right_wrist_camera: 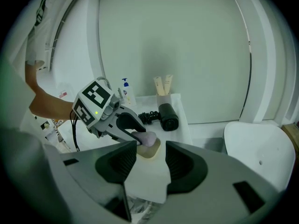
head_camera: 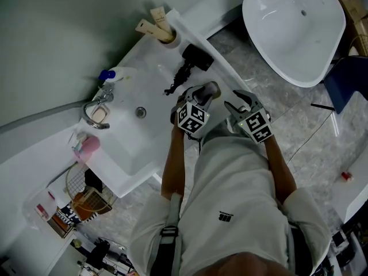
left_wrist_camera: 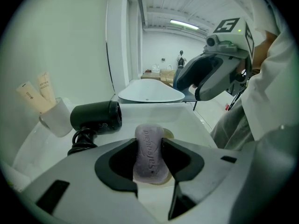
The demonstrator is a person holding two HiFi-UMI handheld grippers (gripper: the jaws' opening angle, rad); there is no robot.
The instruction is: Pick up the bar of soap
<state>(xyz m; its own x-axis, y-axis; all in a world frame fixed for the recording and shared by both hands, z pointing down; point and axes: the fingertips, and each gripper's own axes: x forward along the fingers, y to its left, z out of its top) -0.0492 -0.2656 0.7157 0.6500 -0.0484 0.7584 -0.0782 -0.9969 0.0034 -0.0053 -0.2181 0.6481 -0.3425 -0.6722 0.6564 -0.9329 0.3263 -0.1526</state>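
Note:
A lilac bar of soap (left_wrist_camera: 150,155) stands on edge between the jaws of my left gripper (left_wrist_camera: 150,161), which is shut on it. In the right gripper view the soap (right_wrist_camera: 146,138) sits just over a tan soap dish (right_wrist_camera: 151,150) on the white counter, held by the left gripper (right_wrist_camera: 139,137). My right gripper (right_wrist_camera: 150,164) is open and holds nothing, a short way back from the dish. In the head view both grippers are at the counter's right end, the left gripper (head_camera: 210,91) beside the right gripper (head_camera: 237,105).
A black hair dryer (head_camera: 194,59) with a coiled cord lies on the counter behind the dish. A cup of tubes (head_camera: 164,33) stands at the far corner. A basin (head_camera: 129,134), a faucet (head_camera: 98,107) and a blue-capped bottle (head_camera: 108,75) are to the left. A white tub (head_camera: 293,27) stands on the right.

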